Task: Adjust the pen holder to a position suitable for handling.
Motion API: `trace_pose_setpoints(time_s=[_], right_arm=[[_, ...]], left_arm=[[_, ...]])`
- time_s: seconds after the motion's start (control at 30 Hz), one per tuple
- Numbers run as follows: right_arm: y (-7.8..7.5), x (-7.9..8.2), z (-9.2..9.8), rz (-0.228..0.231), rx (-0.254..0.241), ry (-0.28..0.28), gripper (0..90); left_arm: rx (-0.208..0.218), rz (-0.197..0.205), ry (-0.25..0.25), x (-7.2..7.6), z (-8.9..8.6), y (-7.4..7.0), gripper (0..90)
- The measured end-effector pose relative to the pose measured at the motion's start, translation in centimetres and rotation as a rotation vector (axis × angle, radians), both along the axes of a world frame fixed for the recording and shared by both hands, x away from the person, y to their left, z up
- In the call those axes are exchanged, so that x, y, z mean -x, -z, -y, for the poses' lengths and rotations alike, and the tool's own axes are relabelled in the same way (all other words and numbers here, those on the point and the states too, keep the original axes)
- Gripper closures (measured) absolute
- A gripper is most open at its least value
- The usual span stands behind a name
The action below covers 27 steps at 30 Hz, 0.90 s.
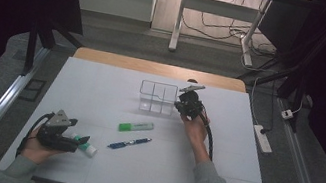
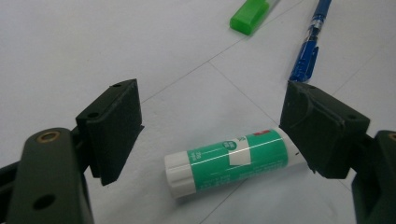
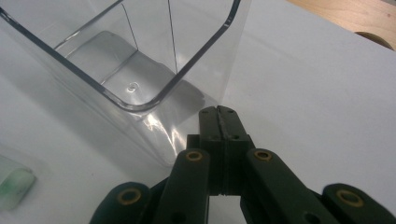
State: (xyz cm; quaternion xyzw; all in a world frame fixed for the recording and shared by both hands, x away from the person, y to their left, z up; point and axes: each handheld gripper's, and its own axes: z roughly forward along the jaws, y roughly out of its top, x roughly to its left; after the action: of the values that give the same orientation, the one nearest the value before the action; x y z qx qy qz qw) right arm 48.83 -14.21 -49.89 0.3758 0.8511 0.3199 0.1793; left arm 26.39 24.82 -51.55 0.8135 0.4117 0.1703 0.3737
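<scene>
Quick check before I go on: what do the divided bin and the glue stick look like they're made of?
The divided bin looks like clear hard plastic, glossy: you see straight through its walls and the rim catches highlights. Glass is unlikely but can't be ruled out. The glue stick looks like a smooth white plastic tube with a ridged cap, wrapped in a green printed label with a slight sheen.

On the white counter [image 1: 101, 85], the clear plastic divided box [image 1: 157, 97] stands farthest back. In front of it lies the green highlighter [image 1: 136, 126], then the blue pen [image 1: 129, 143]. The green-and-white glue stick [image 1: 85, 146] lies left of the pen, nearest the front edge.
</scene>
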Motion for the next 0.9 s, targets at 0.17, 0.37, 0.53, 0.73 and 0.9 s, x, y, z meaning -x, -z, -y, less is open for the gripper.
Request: trace_pose_setpoints(time_s=[0.17, 0.37, 0.53, 0.73, 0.9], right_arm=[[0.2, 0.1, -0.4, -0.005, -0.005, -0.011, 89.6], [0.3, 0.3, -0.6, -0.007, -0.007, -0.025, 89.6], [0.0, 0.9, 0.4, 0.008, -0.023, -0.022, 89.7], [-0.5, 2.8, 2.5, 0.027, -0.054, -0.013, 89.7], [-0.8, 4.9, 4.3, 0.030, -0.077, -0.022, 89.7]], left_arm=[[0.000, 0.002, -0.002, 0.0, 0.0, 0.0, 20.6], [0.003, 0.003, -0.005, 0.1, -0.1, -0.1, 20.6], [0.002, 0.005, -0.008, 0.1, -0.2, -0.1, 20.6], [0.000, 0.007, -0.010, 0.1, -0.2, -0.1, 20.7], [-0.005, 0.009, -0.011, 0.1, -0.1, -0.1, 20.7]])
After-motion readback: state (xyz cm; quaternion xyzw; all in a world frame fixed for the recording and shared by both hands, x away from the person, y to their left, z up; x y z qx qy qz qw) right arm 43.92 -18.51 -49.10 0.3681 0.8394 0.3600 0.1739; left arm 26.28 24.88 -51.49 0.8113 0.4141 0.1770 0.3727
